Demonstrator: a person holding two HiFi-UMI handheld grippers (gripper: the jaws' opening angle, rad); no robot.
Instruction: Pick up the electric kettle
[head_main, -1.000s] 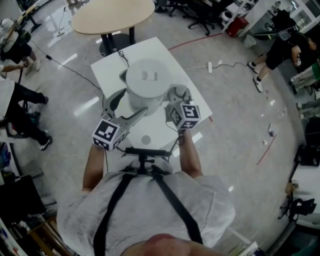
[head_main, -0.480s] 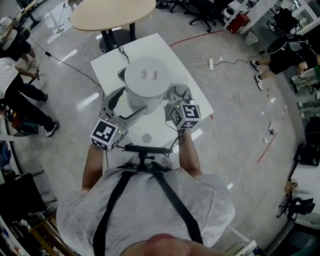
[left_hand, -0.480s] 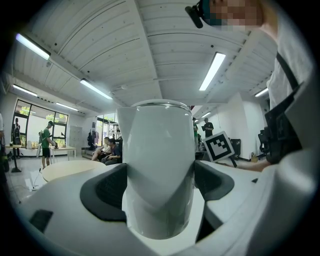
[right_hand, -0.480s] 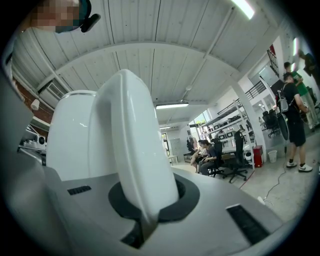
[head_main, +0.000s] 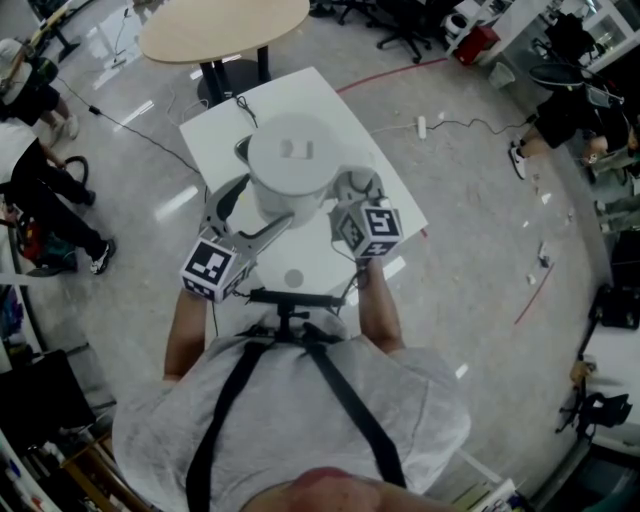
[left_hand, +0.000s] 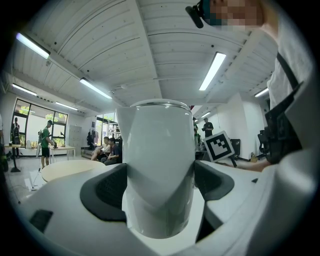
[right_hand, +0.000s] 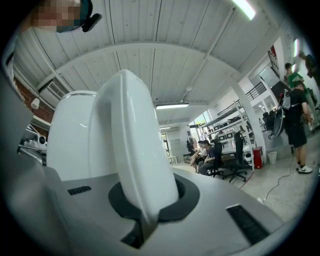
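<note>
The white electric kettle is over the small white table in the head view, and its round lid faces up at me. My left gripper reaches in from the lower left. In the left gripper view, its dark pads press on both sides of the kettle body. From the lower right, my right gripper is shut on the kettle's handle, which stands upright between its jaws in the right gripper view. The kettle's underside is hidden.
A black cable runs off the table's far edge. A round wooden table stands beyond it. People stand at the left and at the upper right. Cables lie on the shiny floor.
The kettle and both grippers have kept still. Only the people in the background have shifted.
</note>
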